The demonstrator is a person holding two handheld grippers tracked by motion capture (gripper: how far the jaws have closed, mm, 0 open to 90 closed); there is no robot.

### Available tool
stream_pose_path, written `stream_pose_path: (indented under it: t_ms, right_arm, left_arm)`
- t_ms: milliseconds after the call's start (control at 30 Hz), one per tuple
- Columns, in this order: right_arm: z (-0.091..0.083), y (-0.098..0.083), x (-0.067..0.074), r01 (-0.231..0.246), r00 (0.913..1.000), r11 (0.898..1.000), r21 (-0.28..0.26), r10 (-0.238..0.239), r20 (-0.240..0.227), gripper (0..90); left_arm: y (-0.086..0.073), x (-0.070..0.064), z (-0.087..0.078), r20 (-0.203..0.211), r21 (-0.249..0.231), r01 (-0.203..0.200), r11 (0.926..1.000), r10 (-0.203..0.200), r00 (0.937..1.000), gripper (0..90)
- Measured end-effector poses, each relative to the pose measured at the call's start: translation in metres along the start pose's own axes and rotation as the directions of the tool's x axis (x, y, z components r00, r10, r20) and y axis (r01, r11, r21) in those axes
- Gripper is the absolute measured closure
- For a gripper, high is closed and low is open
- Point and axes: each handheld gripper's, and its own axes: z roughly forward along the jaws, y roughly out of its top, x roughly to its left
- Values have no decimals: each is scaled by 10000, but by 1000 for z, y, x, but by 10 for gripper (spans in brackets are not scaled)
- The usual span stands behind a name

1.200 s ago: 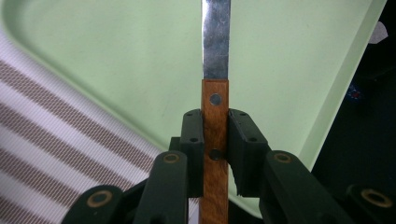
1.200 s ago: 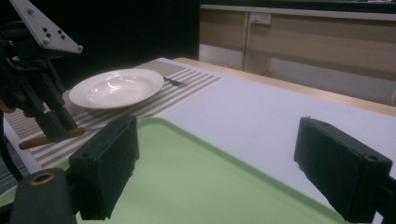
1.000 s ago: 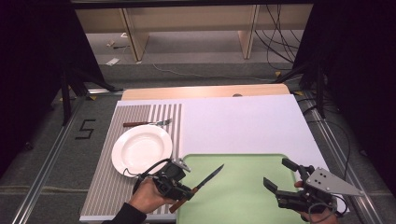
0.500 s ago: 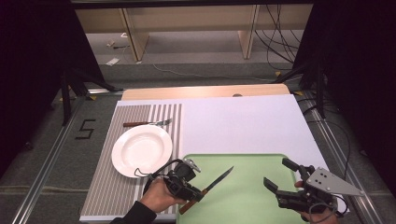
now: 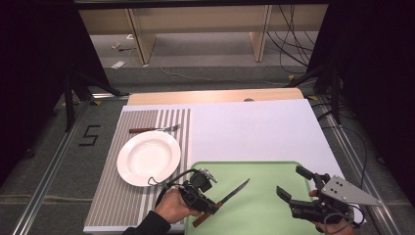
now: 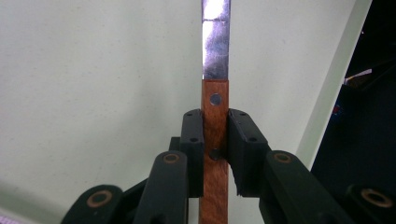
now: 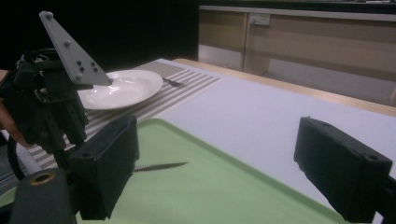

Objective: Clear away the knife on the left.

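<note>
My left gripper point(image 5: 214, 202) is shut on the wooden handle of a knife point(image 5: 234, 191) over the left part of the green tray point(image 5: 266, 172). The steel blade points up and to the right. In the left gripper view both pads point(image 6: 192, 140) press the knife handle point(image 6: 215, 122) from the sides, and the blade runs straight up over the tray point(image 6: 93, 93). My right gripper point(image 5: 292, 183) stands open at the tray's near right corner, nothing between its fingers. The right gripper view shows its own open gripper point(image 7: 224, 168), the left gripper point(image 7: 46, 107) and the knife blade point(image 7: 161, 166).
A white plate point(image 5: 148, 157) sits on the striped placemat point(image 5: 122, 196) left of the tray. A fork point(image 5: 154, 129) with a wooden handle lies beyond the plate. White table surface point(image 5: 254, 127) stretches behind the tray. The table's far wooden edge point(image 5: 215, 96) borders shelving.
My left gripper has carried the knife to the right and slightly down, from the placemat's edge to over the tray. The right gripper has kept still.
</note>
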Motion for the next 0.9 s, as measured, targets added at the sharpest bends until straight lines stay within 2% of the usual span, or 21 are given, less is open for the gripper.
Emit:
stream_pose_path:
  t_ms: [100,367,900]
  right_arm:
    - [0,0,0,32,10000,10000,28,-32,4,149]
    - [0,0,1,-4,10000,10000,11,4,-11,149]
    - [0,0,0,4,10000,10000,12,-4,-44,149]
  left_arm:
    - [2,0,4,43,149,-21,9999,21,10000,769]
    - [0,0,5,19,145,59,9999,-59,10000,769]
    - [-3,2,13,-1,317,491,9983,-492,9988,769]
